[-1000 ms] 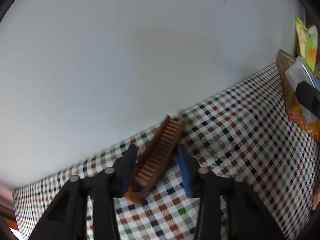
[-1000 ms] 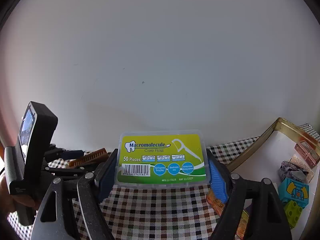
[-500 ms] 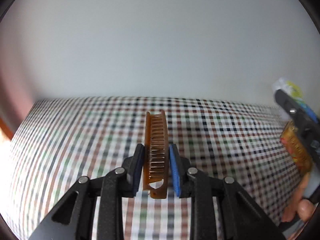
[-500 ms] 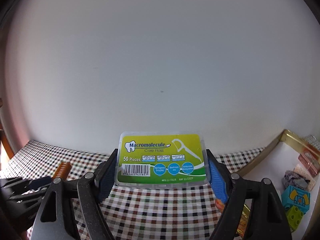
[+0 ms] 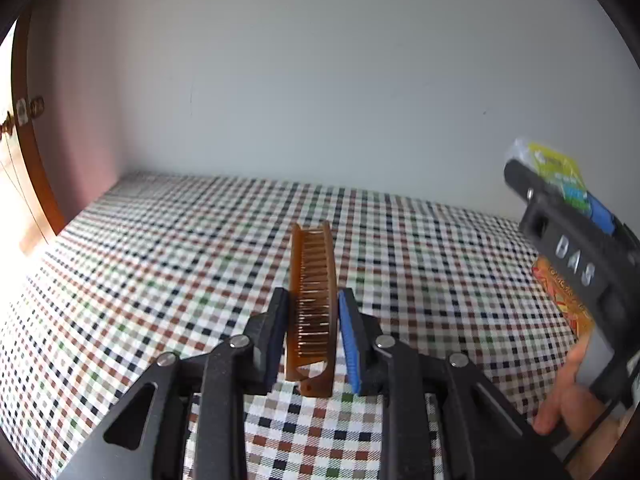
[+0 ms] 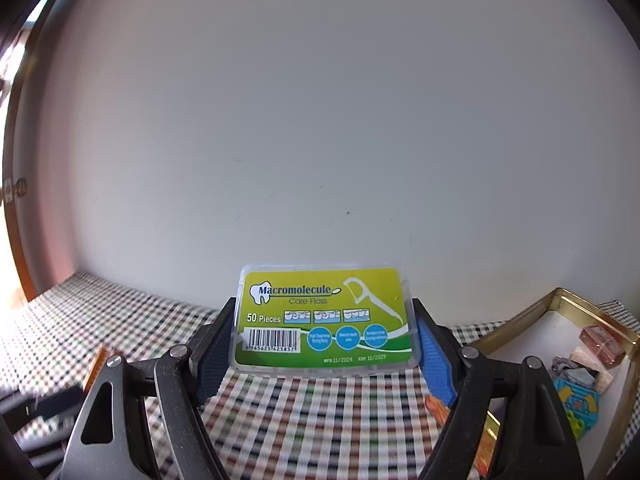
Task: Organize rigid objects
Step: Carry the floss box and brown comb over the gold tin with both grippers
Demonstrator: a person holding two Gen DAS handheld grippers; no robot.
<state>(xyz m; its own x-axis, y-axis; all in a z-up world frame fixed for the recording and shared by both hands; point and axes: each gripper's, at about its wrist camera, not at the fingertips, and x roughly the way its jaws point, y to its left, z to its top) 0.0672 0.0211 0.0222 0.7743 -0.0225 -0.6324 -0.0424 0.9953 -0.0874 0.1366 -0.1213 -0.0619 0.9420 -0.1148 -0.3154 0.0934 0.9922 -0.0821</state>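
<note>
Left tool pinches a brown comb lengthwise above the checked desk. Right tool clamps a green floss box; a gold-rimmed tray sits to its right.

Lying open across the checkered-cloth desk: broad bare room ahead and to the left, running to the plain white wall. Closing off the far left: a brown wooden frame edge. Crowding the right side: the black right tool with a hand behind it. Blocking the right corner: a gold-rimmed white tray holding small colourful items, standing near the wall.
</note>
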